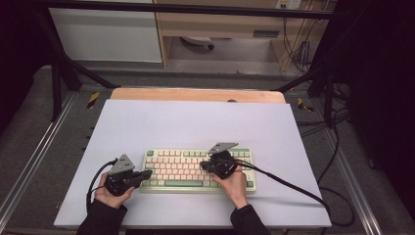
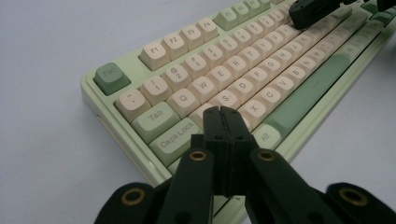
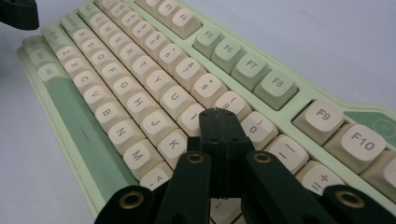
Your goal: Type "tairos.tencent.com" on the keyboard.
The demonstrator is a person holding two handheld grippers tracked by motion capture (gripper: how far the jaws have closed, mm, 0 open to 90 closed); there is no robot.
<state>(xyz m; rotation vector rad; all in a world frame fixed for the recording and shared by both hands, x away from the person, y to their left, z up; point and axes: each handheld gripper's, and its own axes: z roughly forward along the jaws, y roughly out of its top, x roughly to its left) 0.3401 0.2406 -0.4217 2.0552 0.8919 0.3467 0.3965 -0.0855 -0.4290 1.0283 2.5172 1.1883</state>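
Both clenched grippers, left point(image 2: 223, 114) and right point(image 3: 219, 116), hovered over the keyboard point(image 1: 161, 184), typing seemingly underway, no finish evident.

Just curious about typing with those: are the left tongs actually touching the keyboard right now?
Cannot tell. In the left gripper view the shut left tongs cover the A key on the keyboard, but the tips hide any contact or gap; the high view is too small.

Left gripper point(image 1: 145, 175) held low in the left hand point(image 1: 113, 194), jaws pressed together, pointing right. Right gripper point(image 1: 204, 166) in the right hand point(image 1: 233, 183), jaws likewise closed, pointing left.
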